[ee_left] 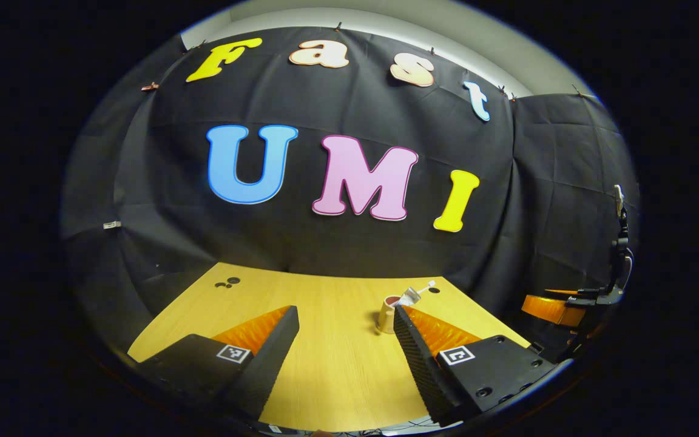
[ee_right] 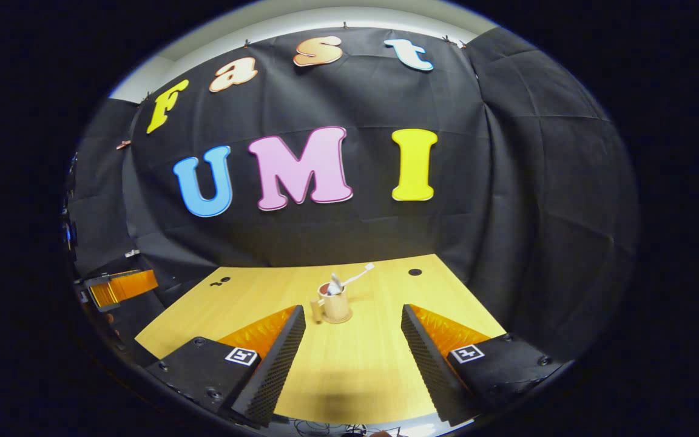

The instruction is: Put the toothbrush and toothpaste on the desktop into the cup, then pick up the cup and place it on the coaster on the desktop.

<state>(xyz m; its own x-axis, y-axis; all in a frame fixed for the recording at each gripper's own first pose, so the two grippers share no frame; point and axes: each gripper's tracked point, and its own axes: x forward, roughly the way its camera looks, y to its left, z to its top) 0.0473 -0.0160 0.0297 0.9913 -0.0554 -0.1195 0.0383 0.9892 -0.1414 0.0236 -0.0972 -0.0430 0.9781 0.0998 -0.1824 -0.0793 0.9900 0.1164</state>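
Note:
A tan cup [ee_right: 335,308] with a handle on its left stands upright on the wooden table [ee_right: 355,358]. A white toothbrush [ee_right: 358,275] and a toothpaste tube [ee_right: 334,283] stick out of its top. My right gripper [ee_right: 354,311] is open, pulled back from the cup, with nothing between its fingers. In the left gripper view the same cup [ee_left: 386,317] with the tube [ee_left: 409,297] and the brush [ee_left: 426,286] stands just behind the tip of the right finger. My left gripper [ee_left: 345,312] is open and holds nothing. I cannot tell whether a coaster lies under the cup.
Small dark holes mark the table's far side [ee_left: 224,283] [ee_right: 415,272]. The black cloth wall closes the table's back and right. The other gripper [ee_left: 553,309] shows off the table's right edge in the left gripper view, and at far left [ee_right: 120,287] in the right gripper view.

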